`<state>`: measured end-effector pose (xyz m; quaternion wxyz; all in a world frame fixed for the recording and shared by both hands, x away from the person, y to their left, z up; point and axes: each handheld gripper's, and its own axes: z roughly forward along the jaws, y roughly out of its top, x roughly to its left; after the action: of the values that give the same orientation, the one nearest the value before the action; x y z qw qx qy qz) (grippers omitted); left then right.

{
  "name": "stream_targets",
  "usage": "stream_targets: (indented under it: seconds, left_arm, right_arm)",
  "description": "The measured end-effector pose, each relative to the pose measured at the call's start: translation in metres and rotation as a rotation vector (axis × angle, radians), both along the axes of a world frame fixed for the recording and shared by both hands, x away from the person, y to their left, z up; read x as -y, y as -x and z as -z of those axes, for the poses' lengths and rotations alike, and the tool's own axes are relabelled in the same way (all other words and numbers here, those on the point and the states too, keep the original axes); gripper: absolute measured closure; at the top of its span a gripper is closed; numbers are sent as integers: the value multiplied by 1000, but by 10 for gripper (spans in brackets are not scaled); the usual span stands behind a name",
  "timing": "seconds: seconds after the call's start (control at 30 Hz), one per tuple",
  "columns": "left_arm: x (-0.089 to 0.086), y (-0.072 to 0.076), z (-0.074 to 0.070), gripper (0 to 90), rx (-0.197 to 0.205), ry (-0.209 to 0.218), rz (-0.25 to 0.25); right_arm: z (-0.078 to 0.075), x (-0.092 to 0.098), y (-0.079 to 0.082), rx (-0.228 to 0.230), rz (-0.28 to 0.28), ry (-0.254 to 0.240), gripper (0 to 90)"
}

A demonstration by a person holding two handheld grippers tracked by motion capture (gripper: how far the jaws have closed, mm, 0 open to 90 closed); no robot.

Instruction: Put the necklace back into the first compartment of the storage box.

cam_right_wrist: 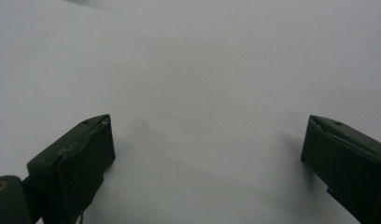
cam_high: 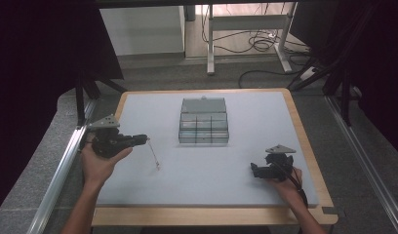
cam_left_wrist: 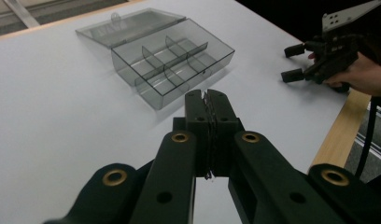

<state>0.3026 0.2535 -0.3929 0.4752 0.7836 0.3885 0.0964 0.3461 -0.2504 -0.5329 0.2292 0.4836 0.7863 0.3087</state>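
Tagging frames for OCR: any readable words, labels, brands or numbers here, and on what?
None readable.
Clear compartment box: no label or print that I can make out; the open lid looks plain.
Left gripper, shut on a thin chain: no marking visible.
Right gripper, jaws open: no marking visible; its grey plate shows holes, no text.
Table: plain.

A white tabletop (cam_high: 211, 170) with a wooden rim is carrying a clear compartment box (cam_high: 204, 127), which is sitting with its lid open, ahead of and between the left tool (cam_high: 144, 138) and right tool (cam_high: 253, 170), touching neither.
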Motion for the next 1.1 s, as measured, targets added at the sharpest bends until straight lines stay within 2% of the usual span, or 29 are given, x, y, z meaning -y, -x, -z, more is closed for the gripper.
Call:
stream_targets:
  seconds: [0.17,0.5,0.77,1.1]
  left_arm:
    - [0,-3,-13,895,20,9,5]
    - [3,-9,-30,896,32,7,6]
    - [9,-14,-34,896,24,2,11]
    - [16,-28,-40,896,12,12,11]
  right_arm:
    - [0,0,0,2,1,-3,23]
    - [0,0,0,2,1,-1,22]
    - [0,0,0,2,1,-1,22]
    - [0,0,0,3,0,-1,22]
